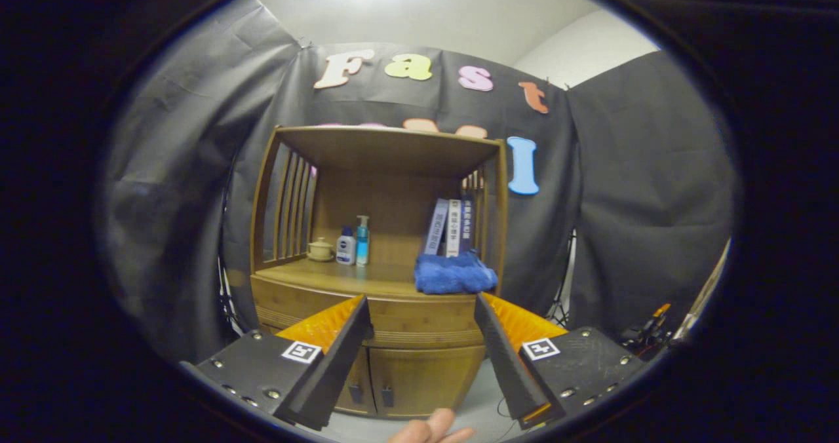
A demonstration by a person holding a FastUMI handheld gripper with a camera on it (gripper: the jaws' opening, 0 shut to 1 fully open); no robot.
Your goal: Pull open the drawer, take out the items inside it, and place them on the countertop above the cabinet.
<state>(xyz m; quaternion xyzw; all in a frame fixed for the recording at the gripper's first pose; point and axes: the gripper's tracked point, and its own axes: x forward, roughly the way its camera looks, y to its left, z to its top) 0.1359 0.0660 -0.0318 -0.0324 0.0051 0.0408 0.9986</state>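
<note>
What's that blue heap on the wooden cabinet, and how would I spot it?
Find the wooden cabinet against the black cloth wall and its countertop. At the right end, before three upright books, lies a crumpled blue towel, beyond the open claw. It is the only soft thing there; the bottles stand at the back left.

Gripper (423, 305): two wedge-shaped fingers (328, 371), ribbed on their outer faces, standing apart with nothing between. Each sits on a black block with silver screws and a square black-and-white marker (301, 352). Below, a bare hand (429, 430), fingertips showing.
</note>
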